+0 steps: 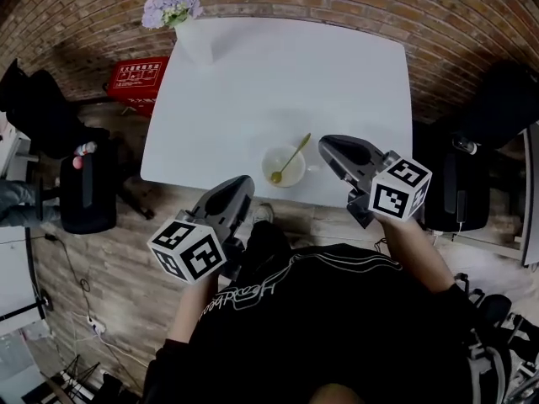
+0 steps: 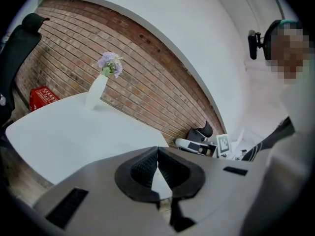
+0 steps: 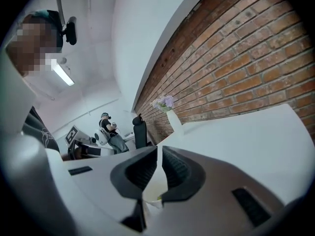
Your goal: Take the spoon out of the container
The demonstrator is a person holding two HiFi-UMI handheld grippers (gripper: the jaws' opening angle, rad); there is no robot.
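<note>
Spoon (image 1: 292,156) leaning in container (image 1: 266,172) near worktop (image 1: 278,82) front edge, wide surface stretching behind; left tool (image 1: 239,185) hovering off edge, right tool (image 1: 331,147) beside container, both closed, empty.

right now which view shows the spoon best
The head view: the whole spoon lies in the container. The left gripper view misses it; the right gripper view shows only a pale sliver of container.

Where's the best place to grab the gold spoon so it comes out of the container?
Probably grip the spoon by its thin handle, where it juts past the container rim on the far right. Come from the right with the right hand-held gripper: the handle leans that way, and the scoop end lies inside.
</note>
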